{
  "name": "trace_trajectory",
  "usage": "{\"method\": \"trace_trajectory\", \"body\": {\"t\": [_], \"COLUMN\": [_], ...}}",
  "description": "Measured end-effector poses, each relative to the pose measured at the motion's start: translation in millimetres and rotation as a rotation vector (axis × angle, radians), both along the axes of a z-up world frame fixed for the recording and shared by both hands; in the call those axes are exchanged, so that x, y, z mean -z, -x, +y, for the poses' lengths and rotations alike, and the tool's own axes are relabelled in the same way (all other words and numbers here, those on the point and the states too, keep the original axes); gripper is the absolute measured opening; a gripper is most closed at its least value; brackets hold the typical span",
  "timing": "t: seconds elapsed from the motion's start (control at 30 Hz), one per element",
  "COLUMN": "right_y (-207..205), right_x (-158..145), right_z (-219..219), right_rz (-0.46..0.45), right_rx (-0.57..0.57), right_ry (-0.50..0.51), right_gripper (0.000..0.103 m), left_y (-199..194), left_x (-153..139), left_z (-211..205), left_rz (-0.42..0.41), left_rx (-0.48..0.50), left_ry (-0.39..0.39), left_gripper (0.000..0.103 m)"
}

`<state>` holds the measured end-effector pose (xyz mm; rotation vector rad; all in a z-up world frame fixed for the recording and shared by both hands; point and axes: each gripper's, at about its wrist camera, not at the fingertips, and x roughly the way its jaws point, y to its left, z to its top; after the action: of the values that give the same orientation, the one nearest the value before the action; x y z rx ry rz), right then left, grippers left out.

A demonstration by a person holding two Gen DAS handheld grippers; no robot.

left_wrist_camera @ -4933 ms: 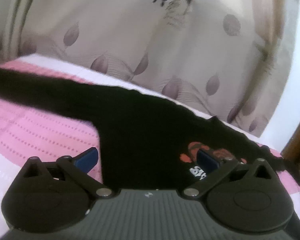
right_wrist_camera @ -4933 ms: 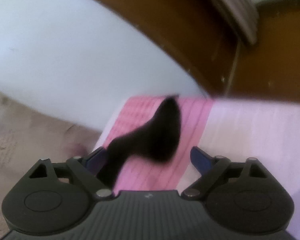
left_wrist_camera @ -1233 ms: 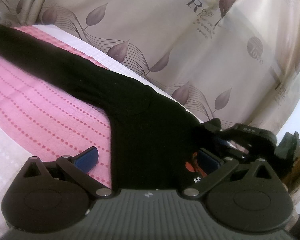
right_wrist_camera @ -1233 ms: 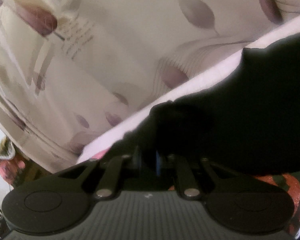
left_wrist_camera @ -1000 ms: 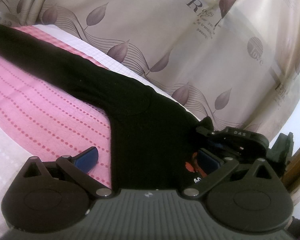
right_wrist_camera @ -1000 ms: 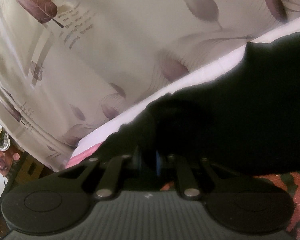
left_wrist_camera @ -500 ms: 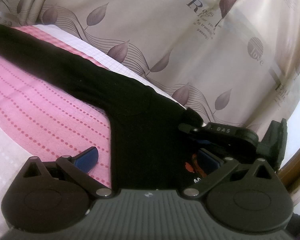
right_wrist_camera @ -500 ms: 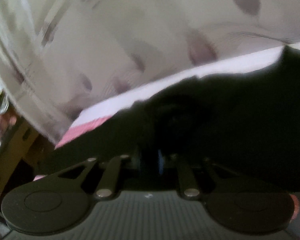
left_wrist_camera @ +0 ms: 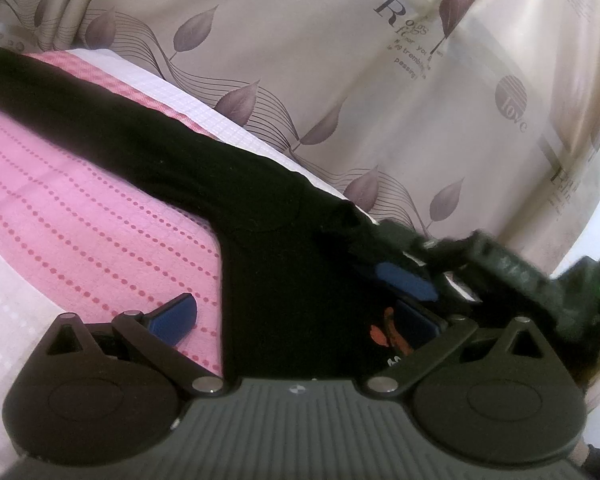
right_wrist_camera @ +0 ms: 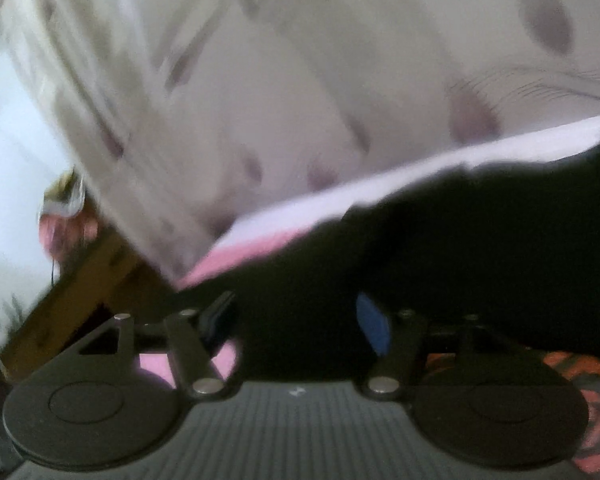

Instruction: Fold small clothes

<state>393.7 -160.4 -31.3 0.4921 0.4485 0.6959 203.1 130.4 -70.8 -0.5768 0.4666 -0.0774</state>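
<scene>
Black long-sleeved cotton top (left_wrist_camera: 284, 248) with a red print lies flat on our pink dotted bedspread (left_wrist_camera: 80, 216), one sleeve stretching toward ten o'clock. We judge the right sleeve fold just laid; next comes that far sleeve. Our right gripper (right_wrist_camera: 296, 320) has just been opening, cloth between its jaws unpinched, at three o'clock. Our left gripper (left_wrist_camera: 300, 320) gapes wide, empty, straddling the hem.

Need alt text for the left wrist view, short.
A black long-sleeved top lies flat on a pink dotted bedspread, one sleeve stretched toward the far left. The left gripper hangs open over its body; the right gripper, jaws just opened, sits at its far edge. A beige leaf-print curtain hangs behind.
</scene>
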Motion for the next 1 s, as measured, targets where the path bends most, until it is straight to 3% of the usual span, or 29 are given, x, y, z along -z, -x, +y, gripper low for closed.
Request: {"method": "trace_trajectory", "body": {"t": [0.07, 0.17, 0.27, 0.3, 0.43, 0.5, 0.6, 0.7, 0.87, 1.0], "right_y": [-1.1, -8.8, -27.6, -24.7, 2.9, 27.4, 67.0, 95.2, 109.2, 111.9], "right_x": [-6.0, -11.6, -0.4, 0.5, -13.5, -20.0, -22.6, -14.0, 10.1, 16.7], "right_z": [-10.0, -9.3, 8.9, 13.4, 5.0, 0.3, -5.1, -13.6, -23.3, -28.8], "right_rz": [0.003, 0.025, 0.128, 0.115, 0.091, 0.052, -0.03, -0.06, -0.009, -0.01], "right_rx": [0.095, 0.168, 0.063, 0.069, 0.052, 0.062, 0.088, 0.147, 0.158, 0.17], "right_ry": [-0.005, 0.072, 0.169, 0.191, 0.073, 0.109, 0.265, 0.412, 0.42, 0.39], "right_gripper": [0.067, 0.067, 0.066, 0.067, 0.067, 0.07, 0.078, 0.078, 0.078, 0.081], "left_y": [-0.2, -1.2, -0.9, -0.8, 3.6, 8.5, 16.2, 14.7, 24.9, 32.3], "left_x": [-0.1, -0.1, 0.6, 1.1, 2.2, 1.5, -2.5, -8.9, -27.8, -48.6], "left_z": [-0.2, 1.1, 2.9, 3.9, 15.8, 27.7, 59.4, 102.9, 193.9, 267.4], "left_rz": [0.0, -0.003, -0.007, -0.009, -0.035, -0.045, -0.035, 0.022, 0.031, 0.053], "left_rx": [0.0, -0.001, -0.003, -0.003, -0.033, -0.071, -0.135, -0.199, -0.334, -0.434], "left_ry": [0.001, 0.012, 0.024, 0.03, 0.087, 0.128, 0.174, 0.178, 0.217, 0.195], "left_gripper": [0.103, 0.103, 0.103, 0.103, 0.103, 0.103, 0.103, 0.102, 0.097, 0.097]}}
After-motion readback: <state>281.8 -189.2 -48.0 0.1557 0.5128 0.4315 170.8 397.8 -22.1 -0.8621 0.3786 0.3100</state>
